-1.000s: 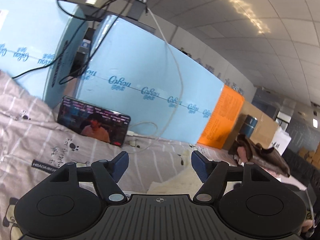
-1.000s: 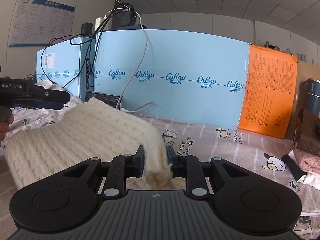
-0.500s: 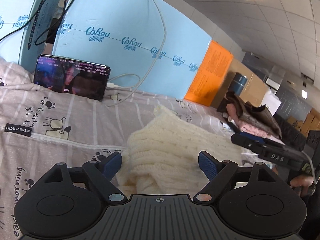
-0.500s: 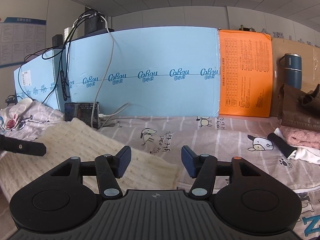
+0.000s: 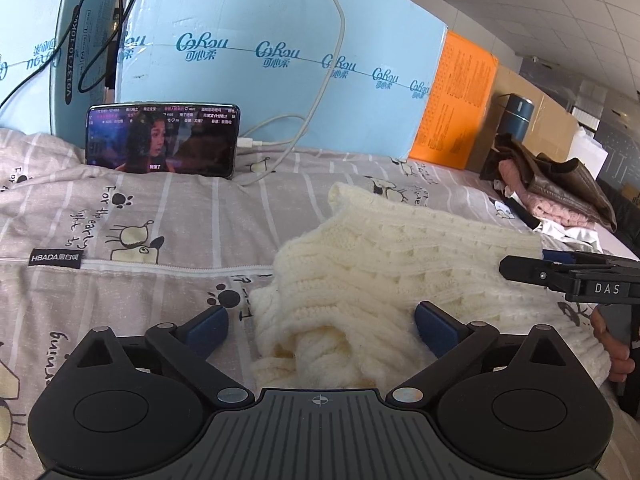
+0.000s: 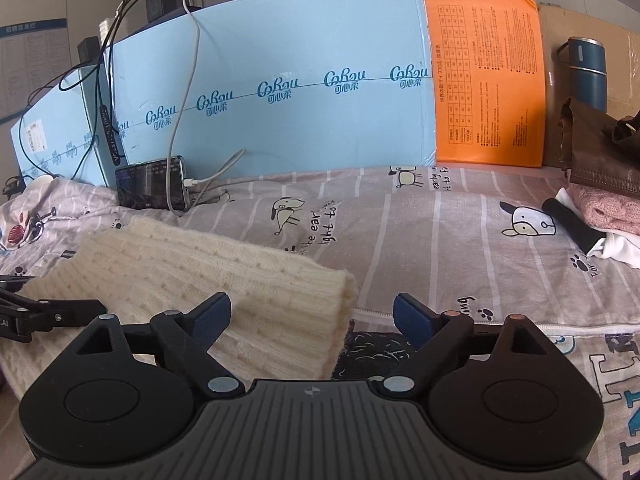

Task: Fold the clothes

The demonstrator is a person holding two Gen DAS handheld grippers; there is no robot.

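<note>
Between the wide-spread blue pads of the left gripper lies the bunched near end of the cream knit sweater, not pinched by either finger. A second ago this gripper pointed up at the blue panels with little of the garment in front of it; it has since tipped down over the knit. The right gripper was clamped on a raised fold of the sweater a second ago; now its jaws stand wide, and the fold has dropped flat, its ribbed edge lying just ahead of the left pad. I judge that one fold has just been laid and released, with the lumpy end under the left gripper likely to be tidied or folded next.

Outward, the sweater rests folded on a pink-grey striped bedsheet printed with cartoon dogs and paw marks. A phone playing video leans against the blue foam panels, its white cable trailing across the sheet. Beside the panels stands an orange board, then a blue flask. A pile of other clothes, brown on pink, waits at the right.
</note>
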